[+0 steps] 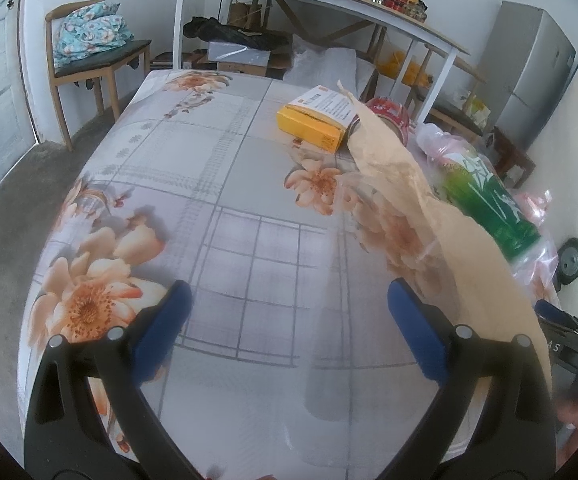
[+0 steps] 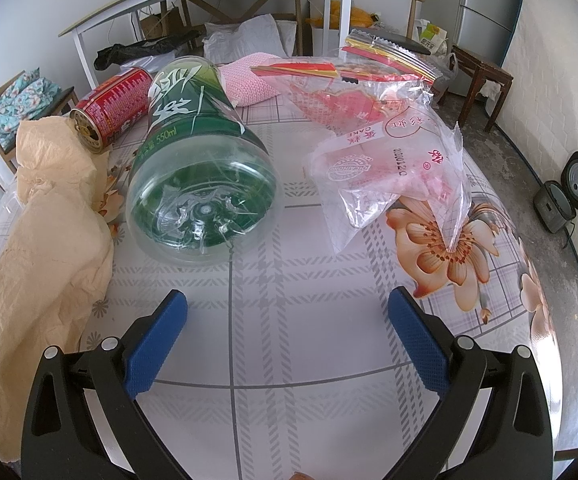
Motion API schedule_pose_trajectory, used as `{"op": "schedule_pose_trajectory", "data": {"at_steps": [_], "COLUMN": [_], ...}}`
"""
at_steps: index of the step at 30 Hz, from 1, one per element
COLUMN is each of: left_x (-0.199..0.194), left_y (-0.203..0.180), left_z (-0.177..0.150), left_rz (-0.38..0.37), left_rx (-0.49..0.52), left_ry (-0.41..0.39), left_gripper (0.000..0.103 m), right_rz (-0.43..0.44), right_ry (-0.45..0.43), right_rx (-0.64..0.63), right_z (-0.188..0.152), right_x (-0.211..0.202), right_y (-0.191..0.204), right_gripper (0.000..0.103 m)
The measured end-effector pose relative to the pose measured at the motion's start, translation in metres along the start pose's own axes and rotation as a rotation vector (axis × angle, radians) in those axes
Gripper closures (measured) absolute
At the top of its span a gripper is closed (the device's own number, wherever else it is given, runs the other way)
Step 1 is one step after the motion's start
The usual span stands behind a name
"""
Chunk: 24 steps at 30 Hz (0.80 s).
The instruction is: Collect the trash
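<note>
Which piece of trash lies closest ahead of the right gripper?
The green bottle, on its side, base toward the right gripper; the red can lies farther back.

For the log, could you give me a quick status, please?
Left gripper, right gripper: jaws open, empty. Green bottle lying ahead, untouched. Path clear.

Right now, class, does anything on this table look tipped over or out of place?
Yes. The green bottle lies on its side, base toward the right tongs. The red can is also tipped over, and a crumpled paper bag sprawls beside them.
</note>
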<state>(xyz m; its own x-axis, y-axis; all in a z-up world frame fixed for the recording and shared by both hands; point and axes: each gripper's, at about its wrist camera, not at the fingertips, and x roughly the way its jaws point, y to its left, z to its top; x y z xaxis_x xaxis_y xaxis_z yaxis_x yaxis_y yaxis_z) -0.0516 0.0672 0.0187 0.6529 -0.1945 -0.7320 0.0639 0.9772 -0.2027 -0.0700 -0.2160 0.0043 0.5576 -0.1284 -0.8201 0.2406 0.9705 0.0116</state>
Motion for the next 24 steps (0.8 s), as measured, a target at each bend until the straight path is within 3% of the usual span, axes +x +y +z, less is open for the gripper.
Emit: {"op": "schedule_pose_trajectory", "data": {"at_steps": [8, 24], "left_x": [0.003, 0.008], "left_y": [-0.002, 0.007], "left_z": [-0.002, -0.002], "left_rz": [-0.013, -0.021], "left_rx": [0.001, -0.033], "left_ry": [-0.028, -0.006], "left_gripper": [0.008, 0.008], "right_rz": [0.000, -0.001], "right_ry": [0.000, -0.001], "right_rx": [0.000, 0.000], "right_z": [0.000, -0.001], "right_x": [0.000, 0.000], "right_y": [0.000, 0.001], "right_gripper": [0.006, 0.006]}}
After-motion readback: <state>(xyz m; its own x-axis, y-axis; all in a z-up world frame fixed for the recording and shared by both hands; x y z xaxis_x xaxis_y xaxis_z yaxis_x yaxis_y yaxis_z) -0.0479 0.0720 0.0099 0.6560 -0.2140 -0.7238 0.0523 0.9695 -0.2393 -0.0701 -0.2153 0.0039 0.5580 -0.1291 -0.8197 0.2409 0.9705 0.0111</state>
